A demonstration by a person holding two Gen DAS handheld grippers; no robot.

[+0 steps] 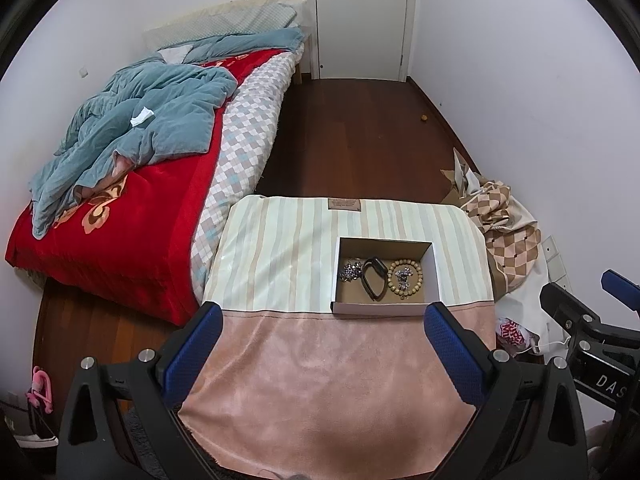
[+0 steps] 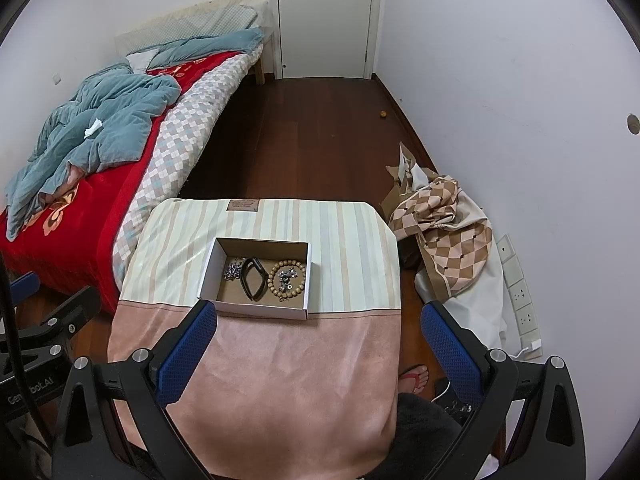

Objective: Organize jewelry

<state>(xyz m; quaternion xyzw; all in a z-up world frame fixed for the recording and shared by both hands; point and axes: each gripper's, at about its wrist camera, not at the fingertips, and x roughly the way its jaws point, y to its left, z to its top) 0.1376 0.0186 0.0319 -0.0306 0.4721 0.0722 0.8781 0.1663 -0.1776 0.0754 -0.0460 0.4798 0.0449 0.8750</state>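
Cardboard box (image 1: 382,309) on the counter (image 1: 320,360) holds the beaded bracelet (image 1: 404,275), dark bangle (image 1: 374,278) and brooch (image 1: 350,271); left claw (image 1: 322,340) and right claw (image 2: 318,336) gape wide, empty. Sorting looks finished; withdrawal likely follows.

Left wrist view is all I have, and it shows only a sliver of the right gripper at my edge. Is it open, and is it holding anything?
Observer: The right gripper is open and empty, jaws wide apart over the pink cloth, just short of the cardboard box.
Operator: Anything on the floor to its right?
Observer: Yes, a foot in a red flip-flop rests on the floor beside the cloth's right edge.
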